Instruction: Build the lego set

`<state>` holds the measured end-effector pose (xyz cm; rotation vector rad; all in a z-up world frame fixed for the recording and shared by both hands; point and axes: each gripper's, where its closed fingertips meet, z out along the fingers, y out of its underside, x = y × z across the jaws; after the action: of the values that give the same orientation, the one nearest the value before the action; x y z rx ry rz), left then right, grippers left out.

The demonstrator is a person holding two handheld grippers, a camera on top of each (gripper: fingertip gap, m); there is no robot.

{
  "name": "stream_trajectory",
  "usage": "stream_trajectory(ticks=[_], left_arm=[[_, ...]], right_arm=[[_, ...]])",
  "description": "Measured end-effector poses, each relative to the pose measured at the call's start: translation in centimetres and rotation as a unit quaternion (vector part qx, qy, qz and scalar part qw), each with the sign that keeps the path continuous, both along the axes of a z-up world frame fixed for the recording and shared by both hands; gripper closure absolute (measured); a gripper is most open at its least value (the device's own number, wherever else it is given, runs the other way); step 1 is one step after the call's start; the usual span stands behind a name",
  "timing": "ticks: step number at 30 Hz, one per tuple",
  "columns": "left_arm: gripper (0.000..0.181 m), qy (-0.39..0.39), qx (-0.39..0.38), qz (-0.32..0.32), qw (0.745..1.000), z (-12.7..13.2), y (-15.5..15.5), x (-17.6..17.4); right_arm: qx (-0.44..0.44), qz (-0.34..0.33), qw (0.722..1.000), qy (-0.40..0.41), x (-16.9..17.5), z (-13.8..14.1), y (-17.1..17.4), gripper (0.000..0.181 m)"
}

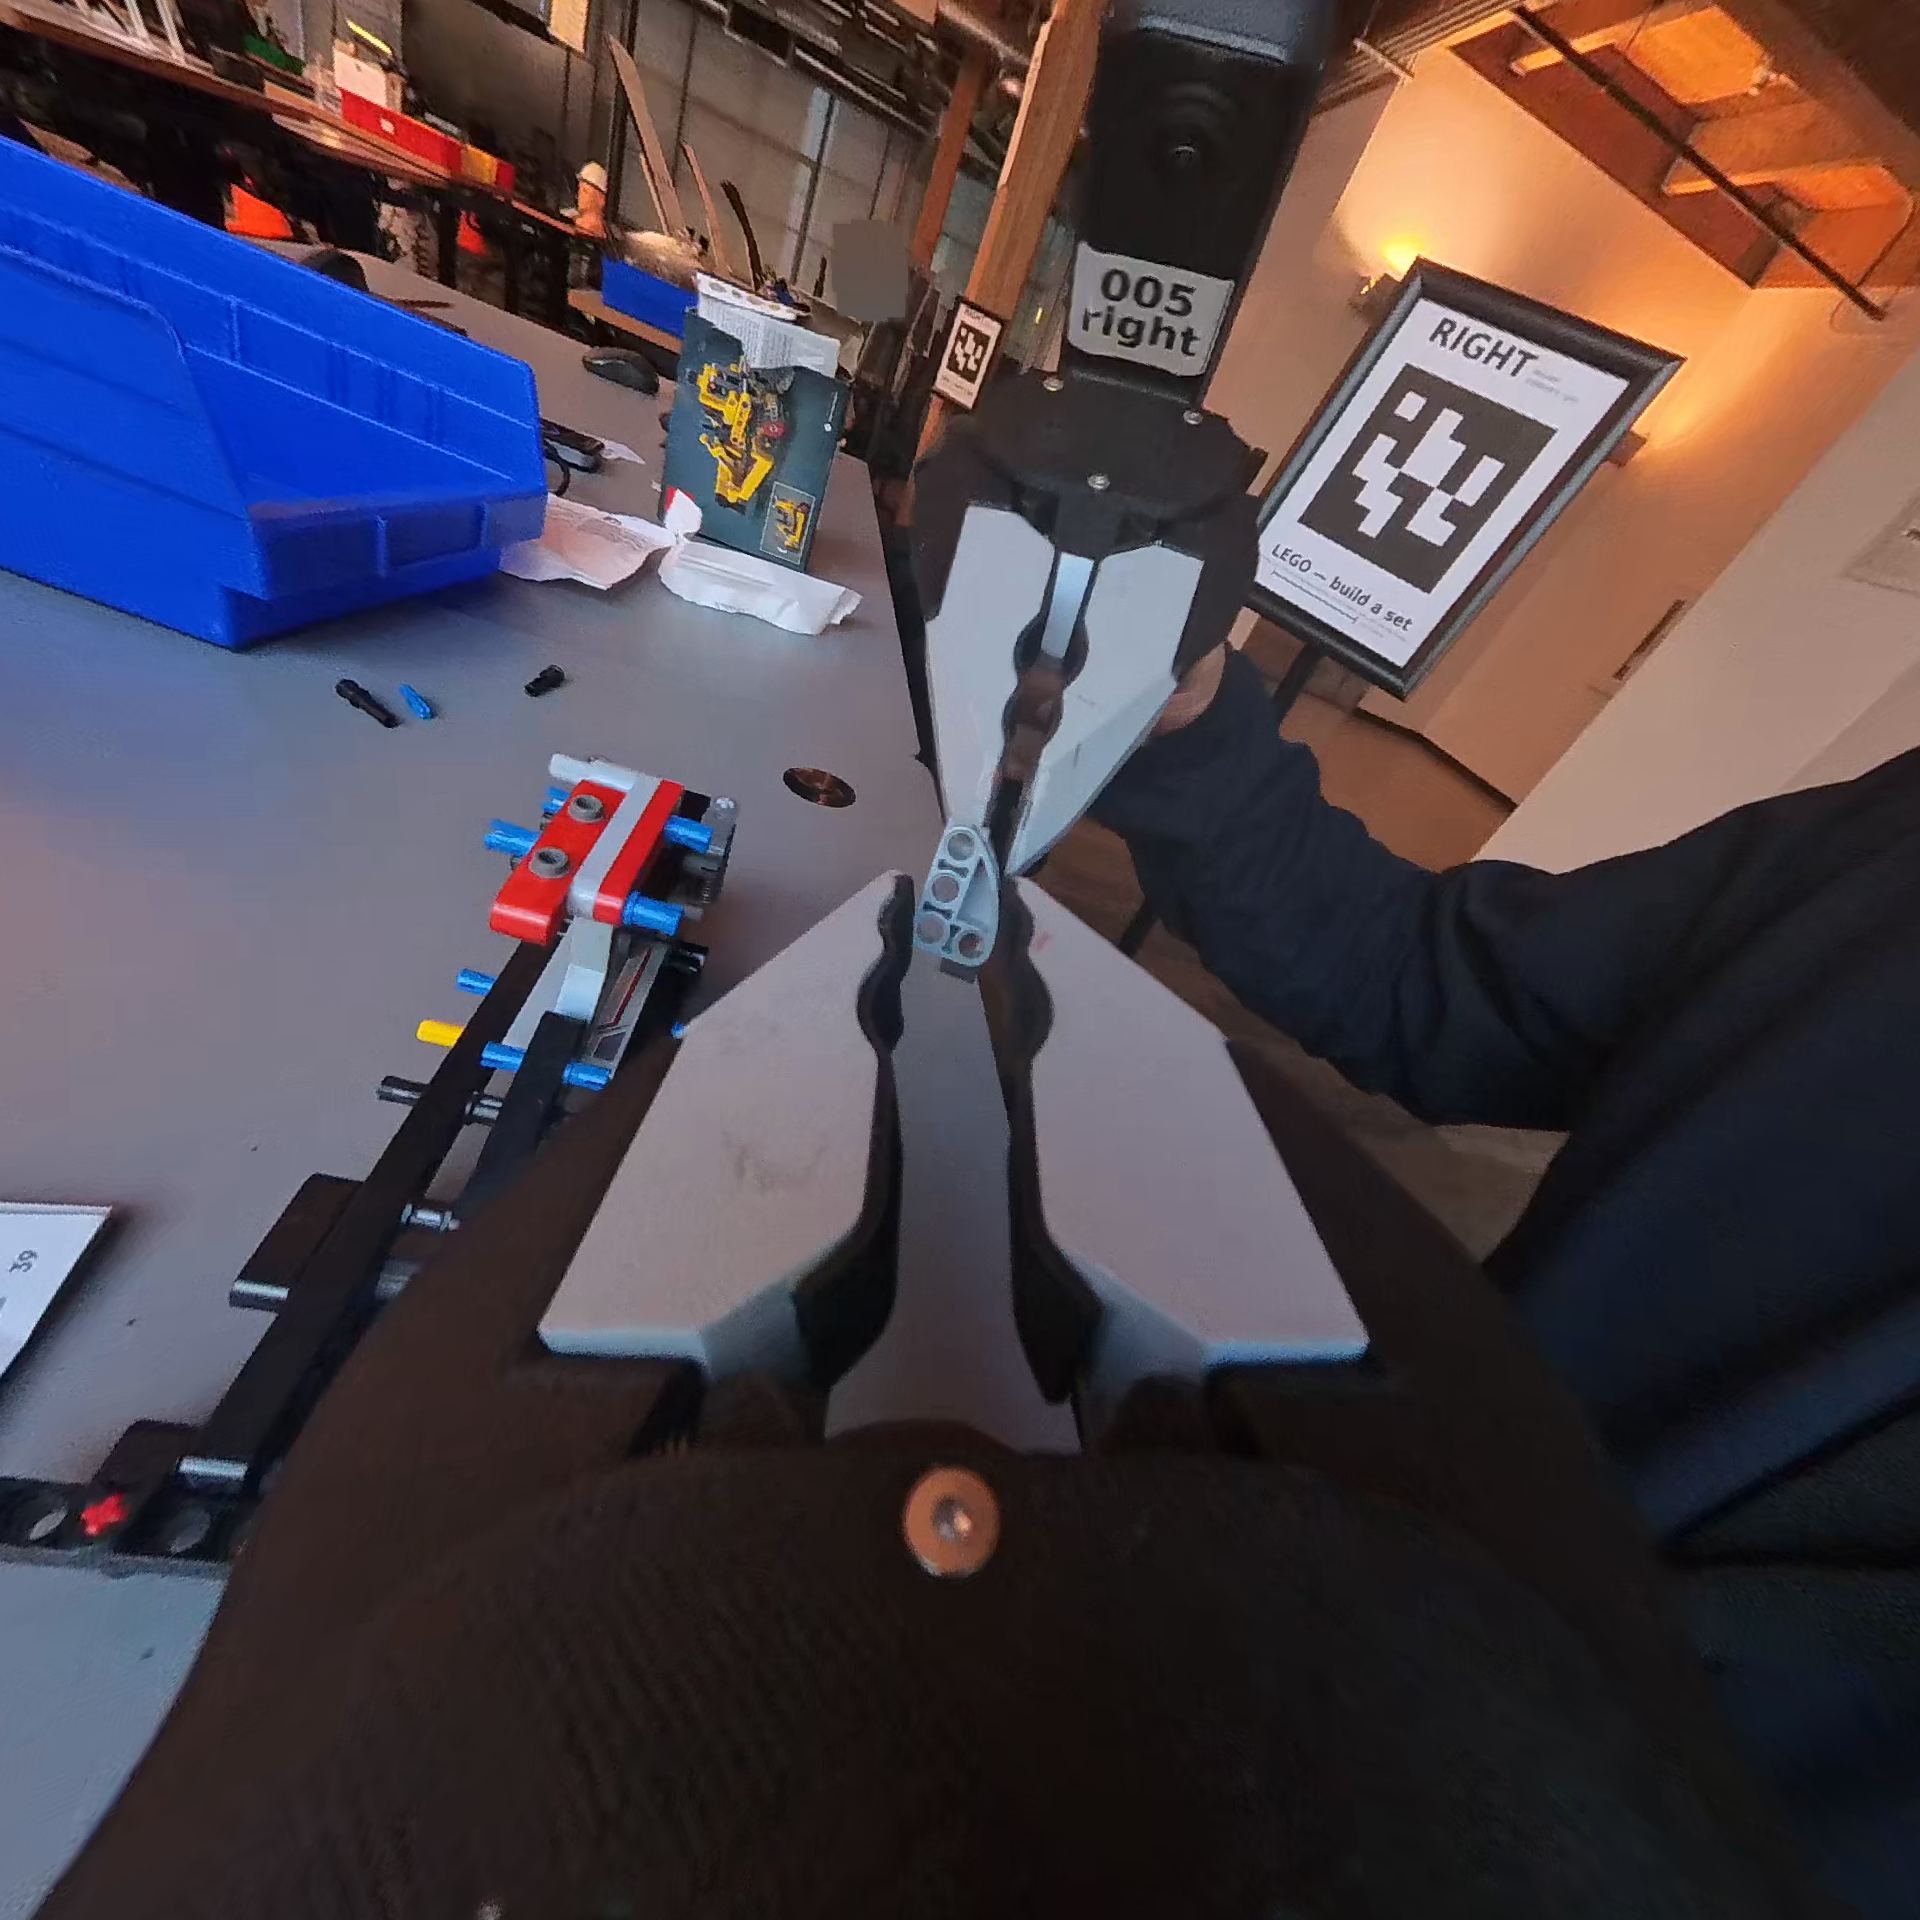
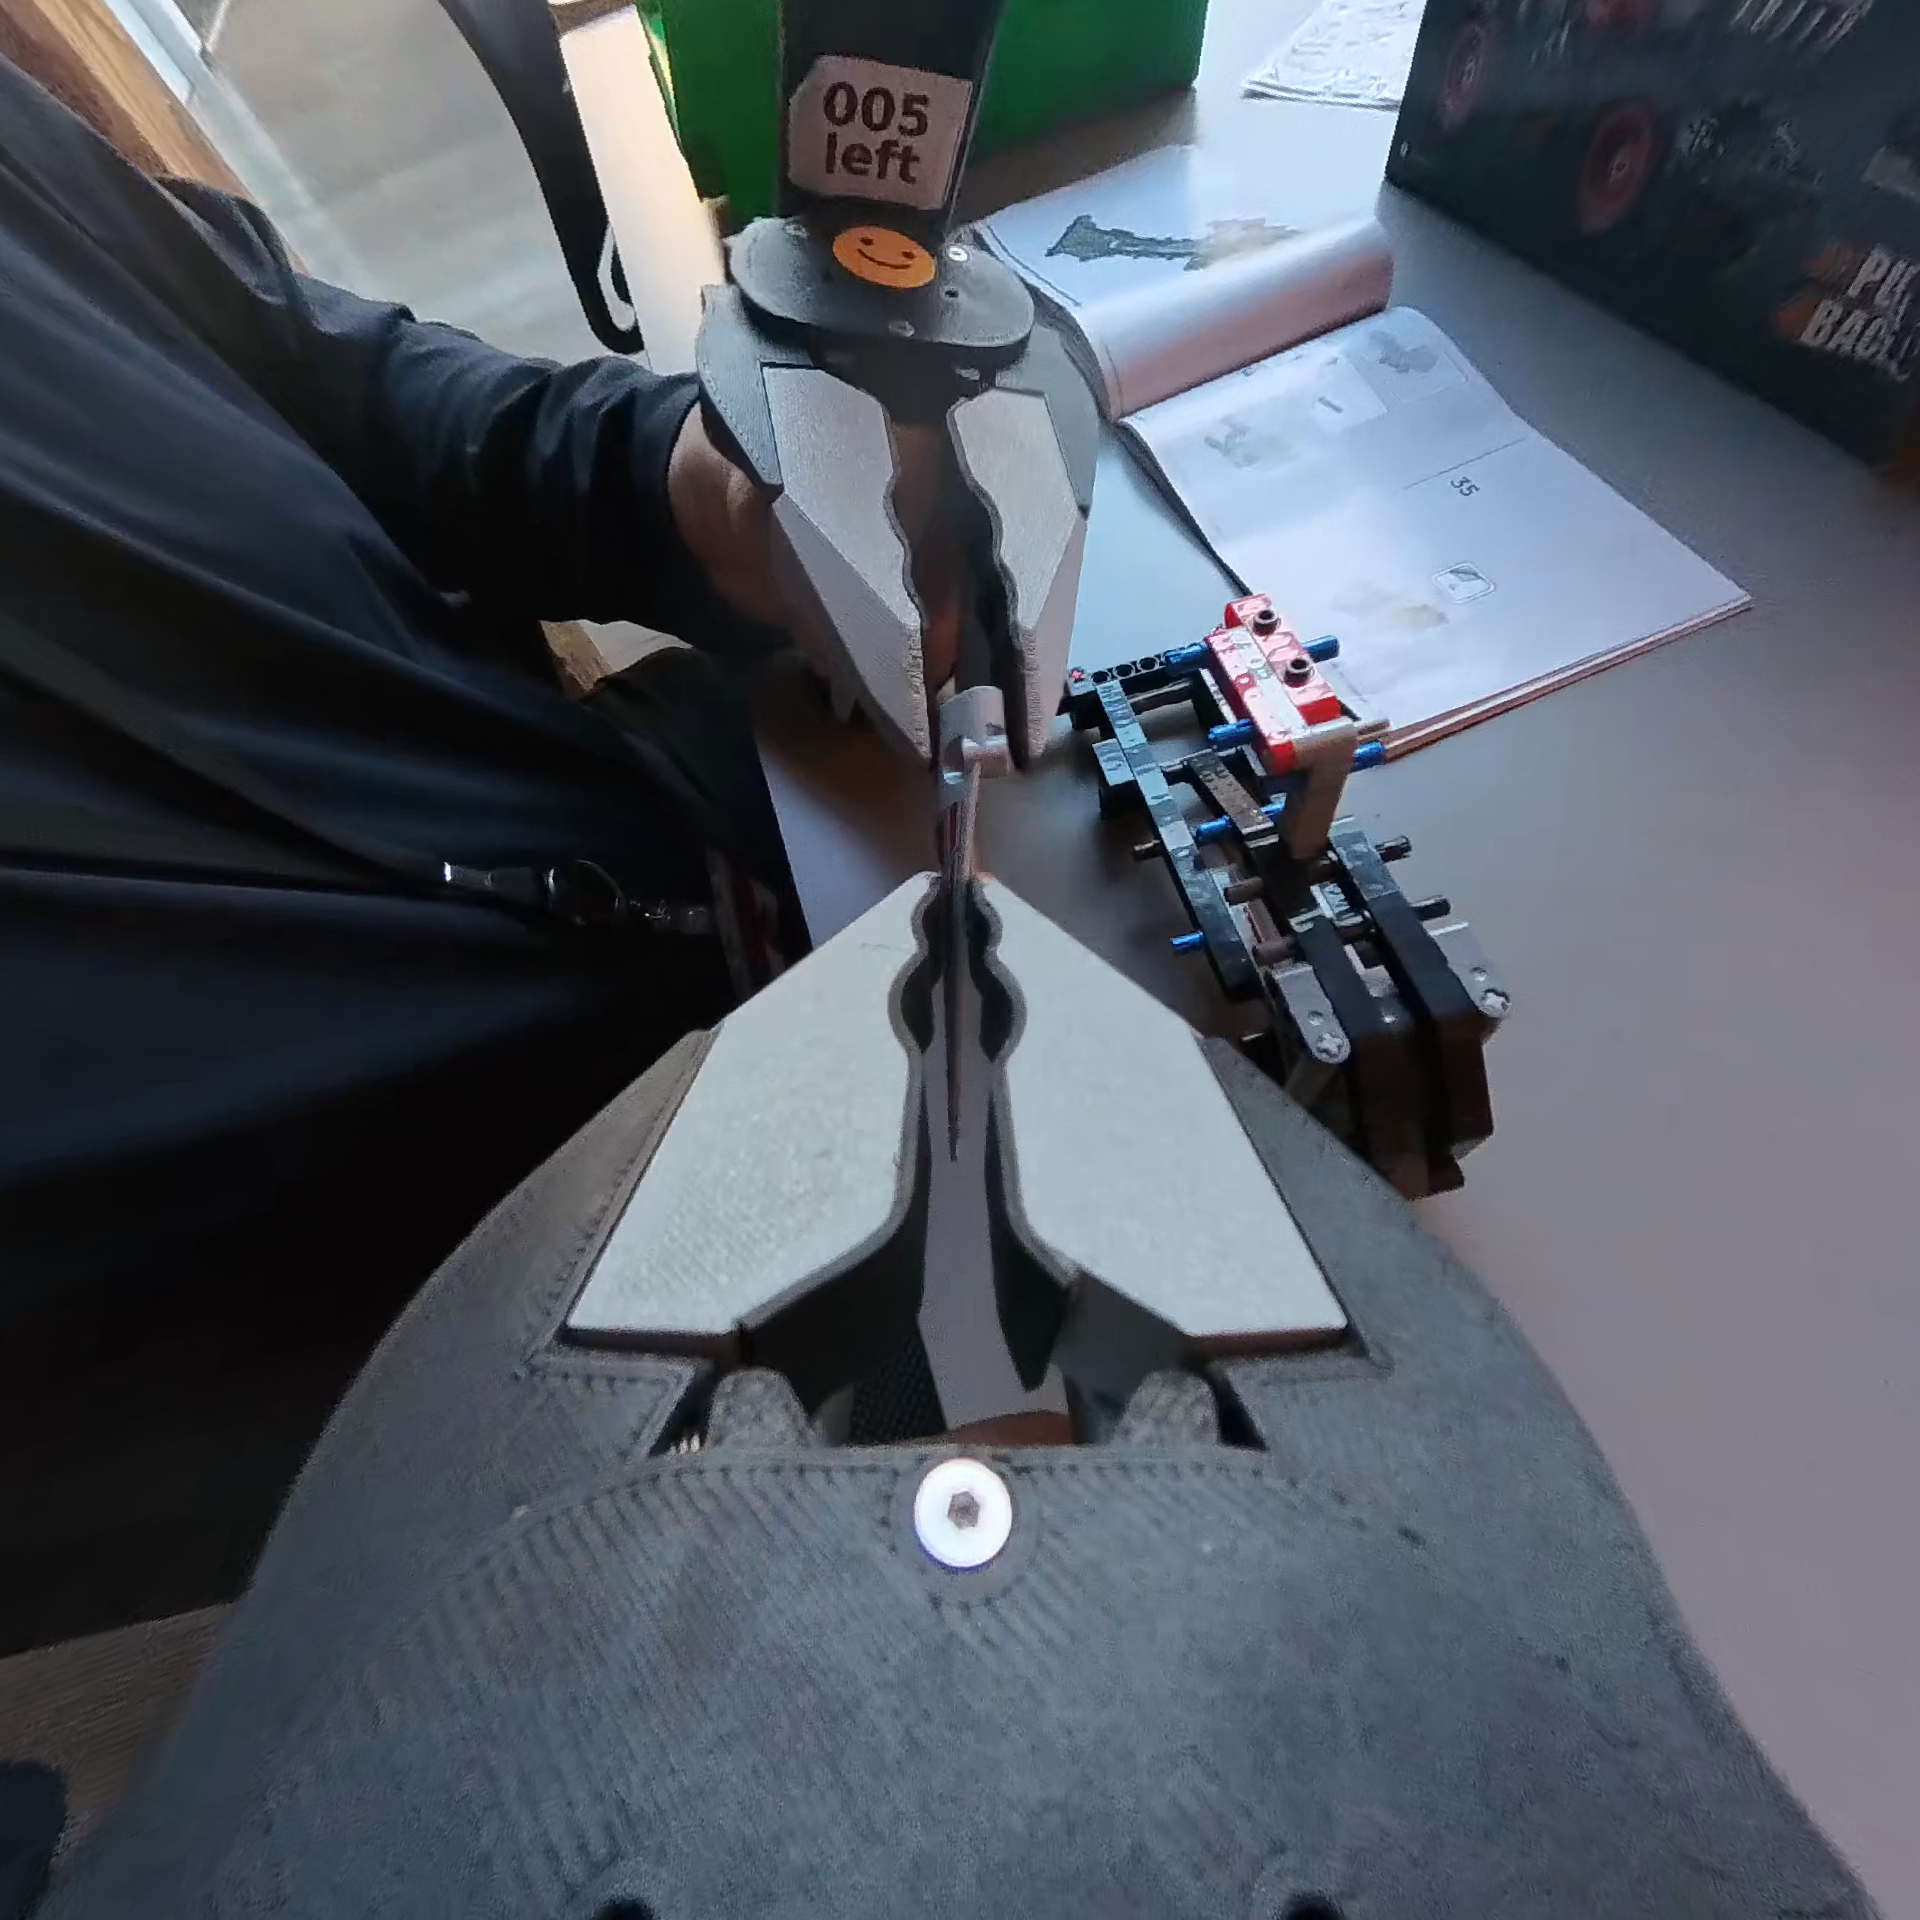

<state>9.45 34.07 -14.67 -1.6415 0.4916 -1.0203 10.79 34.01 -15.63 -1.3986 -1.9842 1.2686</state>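
Note:
My left gripper (image 1: 958, 894) is shut on a small light grey beam with round holes (image 1: 956, 904), held in the air off the table's edge. My right gripper (image 1: 1003, 844) comes in from the far side, and its tips touch the beam's upper end. In the right wrist view, my right gripper (image 2: 954, 883) is shut on a thin flat dark piece (image 2: 958, 831) seen edge-on, which reaches to the grey beam (image 2: 971, 732) in the left gripper (image 2: 975, 753). The partly built black, red and grey model (image 1: 603, 883) (image 2: 1278, 831) lies on the table beside them.
A grey table (image 1: 156, 883) holds a blue bin (image 1: 239, 416), a set box (image 1: 753, 457), torn paper bags (image 1: 675, 561) and loose black and blue pins (image 1: 416, 701). An open instruction booklet (image 2: 1403, 499), a dark box (image 2: 1662, 208) and a green bin (image 2: 1091, 62) are there too. A framed sign (image 1: 1455, 468) stands off the table. The tips of both grippers are at nearly the same place.

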Motion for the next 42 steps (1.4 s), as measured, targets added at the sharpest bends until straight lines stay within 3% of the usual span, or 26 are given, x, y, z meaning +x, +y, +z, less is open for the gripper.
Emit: stream_trajectory(ticks=[10,16,21,24,28,31,37,42], left_arm=[[0.165,0.064,-0.040,0.007,0.997,-2.0,0.6,0.5],[0.161,0.110,-0.011,0.046,0.993,-0.9,0.0,-1.5],[0.148,0.208,0.029,0.124,0.970,-0.1,1.3,-5.7],[0.130,0.282,0.026,0.089,0.955,-0.4,2.6,-5.8],[0.131,0.336,-0.010,-0.026,0.941,-1.8,3.2,-4.3],[0.132,0.349,-0.033,-0.077,0.933,-2.8,3.4,-3.9],[0.125,0.355,-0.015,-0.108,0.929,-2.1,4.1,-3.6],[0.129,0.408,-0.002,-0.139,0.902,-2.0,4.8,-3.4]], right_arm=[[0.051,0.015,0.998,-0.032,0.7,-0.5,0.7,0.181],[0.076,-0.003,0.996,-0.041,0.7,-0.1,2.6,0.181],[0.053,-0.014,0.997,-0.048,0.8,-0.9,3.9,0.181],[0.056,-0.009,0.996,-0.062,0.4,-1.5,3.9,0.181],[0.063,-0.013,0.993,-0.100,-0.3,-2.1,4.0,0.181],[0.062,-0.011,0.992,-0.111,-0.8,-2.0,4.1,0.181],[0.049,-0.009,0.991,-0.125,-1.4,-2.0,4.4,0.181],[0.031,-0.008,0.992,-0.120,-1.4,-1.9,4.5,0.181]])
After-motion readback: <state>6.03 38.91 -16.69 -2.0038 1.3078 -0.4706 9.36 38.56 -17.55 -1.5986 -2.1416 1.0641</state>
